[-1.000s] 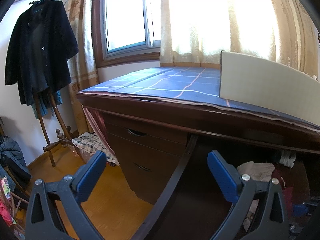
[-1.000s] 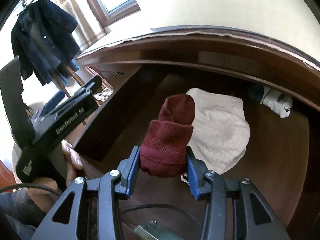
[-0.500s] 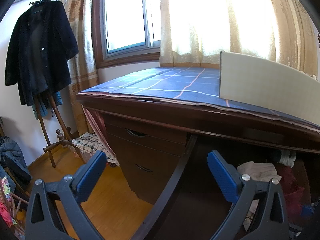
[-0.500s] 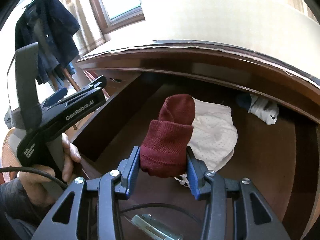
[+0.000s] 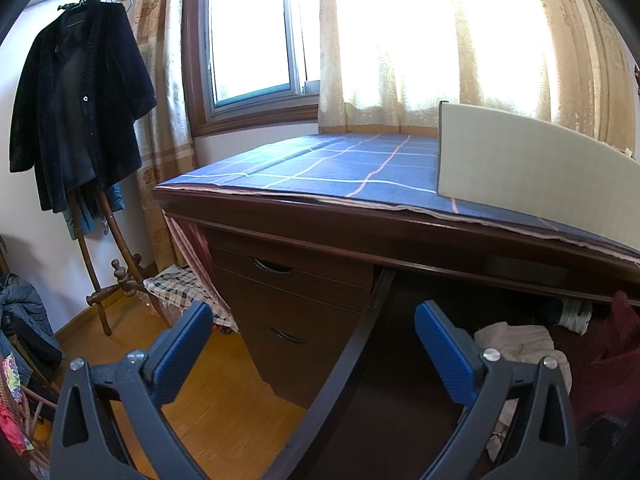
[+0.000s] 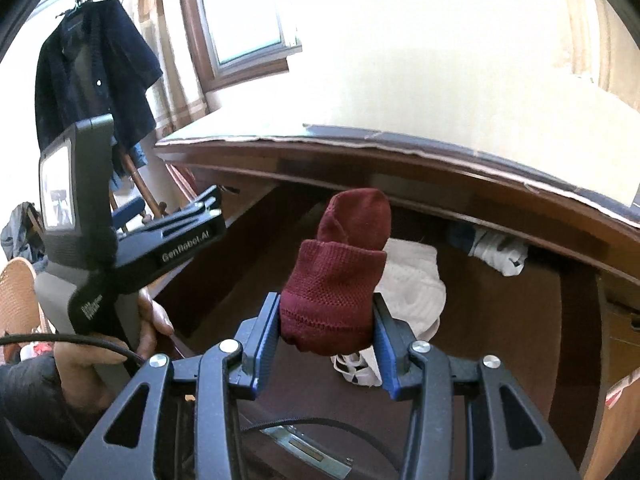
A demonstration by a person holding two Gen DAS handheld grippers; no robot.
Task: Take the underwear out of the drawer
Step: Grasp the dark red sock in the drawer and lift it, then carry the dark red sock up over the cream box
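Observation:
My right gripper is shut on a folded maroon knit underwear piece and holds it up above the open dark wooden drawer. The same maroon piece shows at the far right edge of the left wrist view. A white garment lies crumpled on the drawer bottom, below and behind the held piece. A white-and-dark bundle sits at the drawer's back under the desk edge. My left gripper is open with nothing in it, over the drawer's left side rail.
The desk top carries a blue checked cloth and a pale upright board. Closed drawers sit left of the open one. A dark coat hangs on a stand at left over wooden floor. A hand grips the left tool.
My right gripper has lifted and drawn back from the drawer with the maroon piece still clamped, and more of the desk top and window now show. The left gripper stayed put.

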